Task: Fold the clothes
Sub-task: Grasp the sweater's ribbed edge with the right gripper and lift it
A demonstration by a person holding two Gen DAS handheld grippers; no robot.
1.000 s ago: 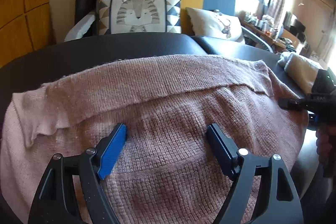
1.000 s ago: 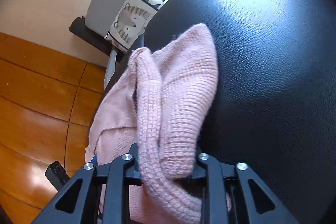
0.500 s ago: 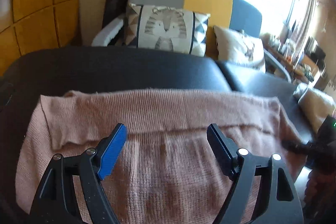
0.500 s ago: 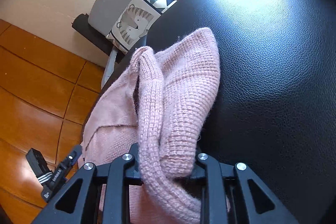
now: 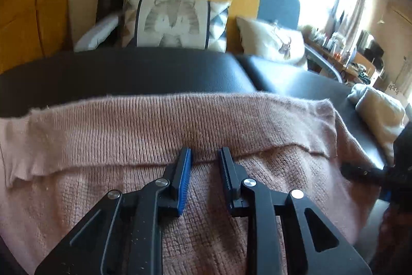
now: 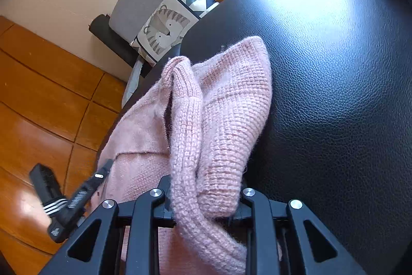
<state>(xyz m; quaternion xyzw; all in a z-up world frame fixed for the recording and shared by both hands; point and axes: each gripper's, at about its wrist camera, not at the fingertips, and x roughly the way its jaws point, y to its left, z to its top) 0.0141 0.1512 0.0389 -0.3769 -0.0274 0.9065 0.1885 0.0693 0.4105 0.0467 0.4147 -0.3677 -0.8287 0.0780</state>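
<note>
A pink knitted sweater point(image 5: 144, 125) lies spread over a black leather bench point(image 5: 123, 71), reaching its near edge, with a strip along its far side folded back toward the camera. The left gripper point(image 5: 204, 153) hovers at the edge of that folded strip; its fingers point(image 5: 185, 166) are closing, a narrow gap between them over the knit, the pads not visibly pressing on it. At the sweater's right end, the right gripper point(image 6: 203, 200) has its fingers clamped on a bunched, thick fold of the sweater point(image 6: 226, 105), which rises up out of the grip above the leather. Beyond the bench stands a sofa with a tiger-print cushion point(image 5: 175, 22).
</note>
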